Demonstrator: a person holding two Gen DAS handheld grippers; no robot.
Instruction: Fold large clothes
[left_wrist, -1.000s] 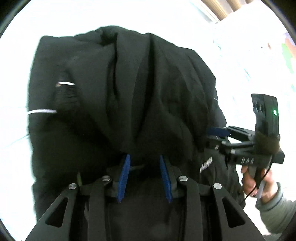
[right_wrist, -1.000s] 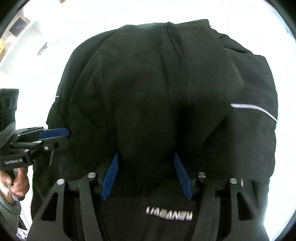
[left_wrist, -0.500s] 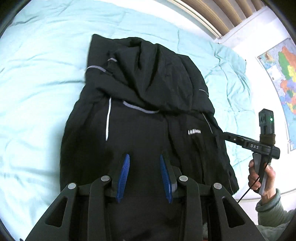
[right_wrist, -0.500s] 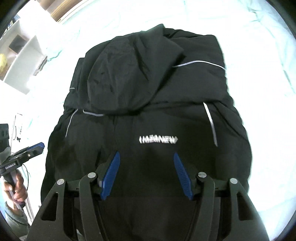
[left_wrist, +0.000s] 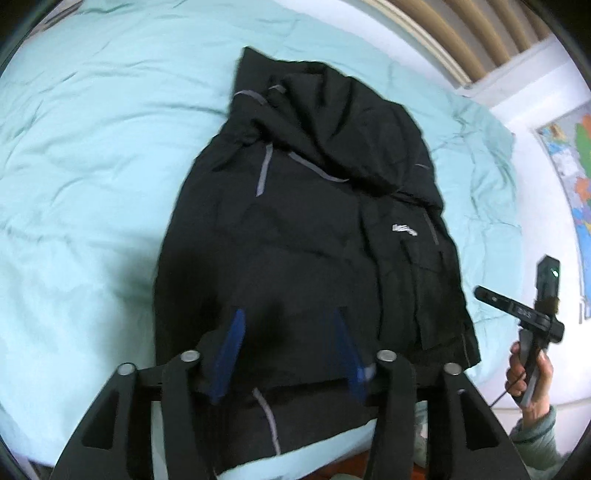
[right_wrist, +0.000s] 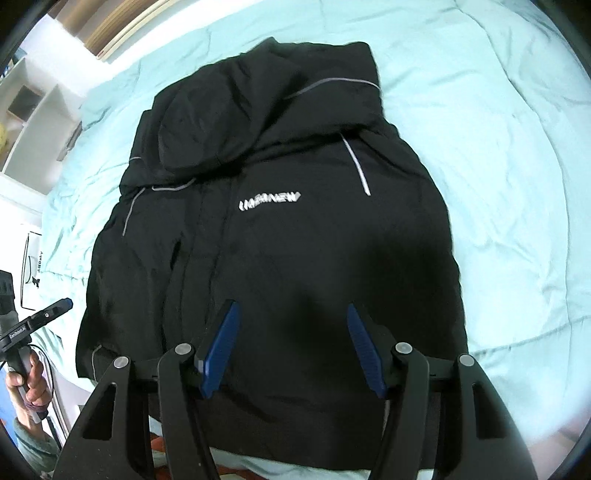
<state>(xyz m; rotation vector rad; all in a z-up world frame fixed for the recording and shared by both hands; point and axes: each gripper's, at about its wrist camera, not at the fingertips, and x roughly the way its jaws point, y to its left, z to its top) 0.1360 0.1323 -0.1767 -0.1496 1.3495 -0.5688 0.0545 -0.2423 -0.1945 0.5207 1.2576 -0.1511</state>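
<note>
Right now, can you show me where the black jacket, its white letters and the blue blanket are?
black jacket (right_wrist: 314, 266): right wrist view, chest panel.
white letters (right_wrist: 269, 201): right wrist view, middle of the logo.
blue blanket (left_wrist: 81, 155): left wrist view, bare part left of jacket.

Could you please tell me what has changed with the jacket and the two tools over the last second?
A second ago the black jacket hung close in front of both cameras, filling the views. Now it lies flat on the light blue bedspread, hood at the far end. Both the left tool and the right tool have drawn back toward the near hem, fingers apart, holding nothing. The logo side stays facing up.
</note>
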